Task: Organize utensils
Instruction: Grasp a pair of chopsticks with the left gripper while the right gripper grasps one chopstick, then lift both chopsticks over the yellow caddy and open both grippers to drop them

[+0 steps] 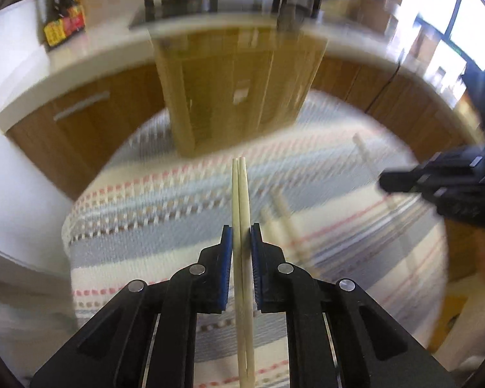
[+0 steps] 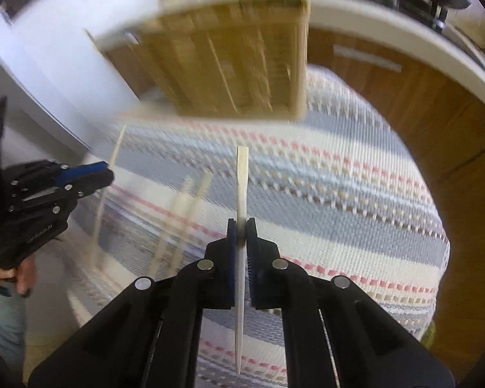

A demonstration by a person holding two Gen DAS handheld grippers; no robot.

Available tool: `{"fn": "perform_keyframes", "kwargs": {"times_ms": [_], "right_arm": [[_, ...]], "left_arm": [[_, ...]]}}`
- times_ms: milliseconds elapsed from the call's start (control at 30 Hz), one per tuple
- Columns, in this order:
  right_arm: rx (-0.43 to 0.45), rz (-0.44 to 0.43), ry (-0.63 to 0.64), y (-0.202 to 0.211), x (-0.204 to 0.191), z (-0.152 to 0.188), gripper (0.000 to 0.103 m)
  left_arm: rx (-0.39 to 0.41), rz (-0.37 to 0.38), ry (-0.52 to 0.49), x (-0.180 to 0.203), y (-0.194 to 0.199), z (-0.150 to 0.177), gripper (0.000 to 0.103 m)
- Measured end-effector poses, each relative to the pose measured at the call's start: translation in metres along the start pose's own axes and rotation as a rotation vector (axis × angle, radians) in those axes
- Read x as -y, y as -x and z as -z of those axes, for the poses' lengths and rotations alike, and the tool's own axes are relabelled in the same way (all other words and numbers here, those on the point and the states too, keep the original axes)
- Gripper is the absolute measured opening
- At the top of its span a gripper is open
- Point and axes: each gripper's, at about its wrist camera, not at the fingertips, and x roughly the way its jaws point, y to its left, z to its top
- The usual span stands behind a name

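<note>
Left wrist view: we clamp the left gripper on a pale wooden chopstick pair. Our right gripper pinches another pale chopstick. Loose chopsticks remain on the striped cloth; the slatted wooden holder awaits.

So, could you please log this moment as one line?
left gripper: shut on chopsticks | right gripper: shut on chopstick | wooden box: behind

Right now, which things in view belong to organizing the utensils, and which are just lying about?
Part of the job:
- pair of chopsticks, in the left gripper
- single chopstick, in the right gripper
- loose chopsticks on the striped cloth
- wooden organizer box

Just lying about:
- yellow-and-red package on the counter
</note>
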Motion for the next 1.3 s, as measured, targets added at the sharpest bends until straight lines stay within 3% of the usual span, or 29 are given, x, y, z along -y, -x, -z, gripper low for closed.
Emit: {"fn": "perform_keyframes", "kwargs": {"times_ms": [100, 300, 400, 600, 833, 1033, 1300], "right_arm": [[0.118, -0.050, 0.012, 0.036, 0.000, -0.004, 0.004], [0.373, -0.066, 0.064, 0.101, -0.011, -0.036, 0.004], [0.484, -0.066, 0.067, 0.124, -0.013, -0.058, 0.004], [0.681, -0.019, 0.080, 0.148, -0.009, -0.102, 0.004], [0.840, 0.061, 0.066, 0.131, 0.008, -0.142, 0.004], [0.873, 0.088, 0.040, 0.093, 0.025, -0.164, 0.004], [0.868, 0.135, 0.014, 0.052, 0.039, -0.162, 0.004]], "left_arm": [[0.177, 0.051, 0.026, 0.001, 0.049, -0.015, 0.009], [0.463, 0.074, 0.031, 0.007, 0.120, -0.061, 0.009], [0.548, 0.073, 0.022, 0.015, 0.136, -0.083, 0.009], [0.662, 0.036, 0.017, 0.024, 0.128, -0.119, 0.009], [0.772, 0.034, 0.059, 0.013, 0.097, -0.147, 0.010], [0.834, 0.001, 0.090, 0.000, 0.060, -0.158, 0.010], [0.847, -0.046, 0.090, -0.002, 0.024, -0.157, 0.010]]}}
